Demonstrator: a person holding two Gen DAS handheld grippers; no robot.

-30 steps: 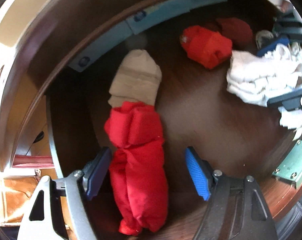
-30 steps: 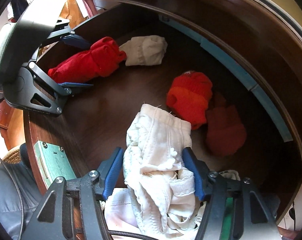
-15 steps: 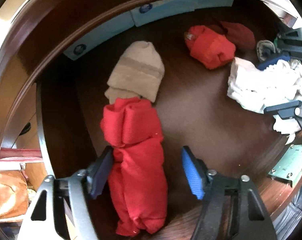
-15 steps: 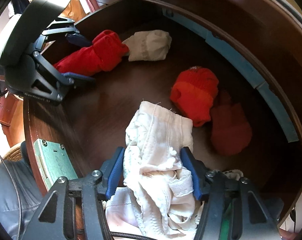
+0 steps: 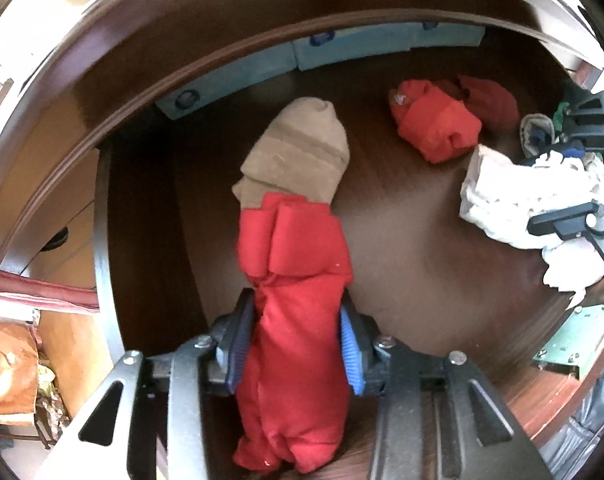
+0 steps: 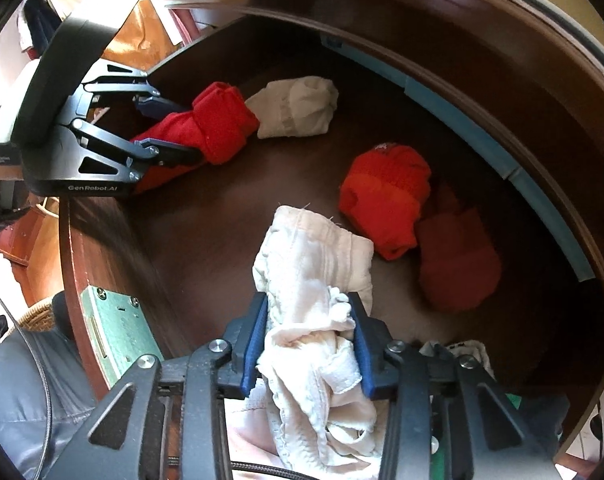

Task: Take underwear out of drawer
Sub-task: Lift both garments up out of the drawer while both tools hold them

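Three red rolls [image 5: 294, 320], one beige [image 5: 298, 160], one white bundle [image 6: 313, 280]

The dark wooden drawer [image 6: 230, 200] holds rolled garments. A red roll [image 5: 294, 320] lies near six o'clock, a beige one [image 5: 298, 156] touching it at twelve; orange bundle [image 5: 437, 128], perhaps socks, toward two.

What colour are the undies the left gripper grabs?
Red, clearest in the left wrist view.

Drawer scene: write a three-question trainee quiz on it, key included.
1. True or false: the left claw is shut on the long red roll.
2. What colour is the garment in the right claw?
3. The beige bundle is: A) touching the red roll's far end, B) against the orange bundle, C) outside the drawer.
Key: 1 true; 2 white; 3 A.
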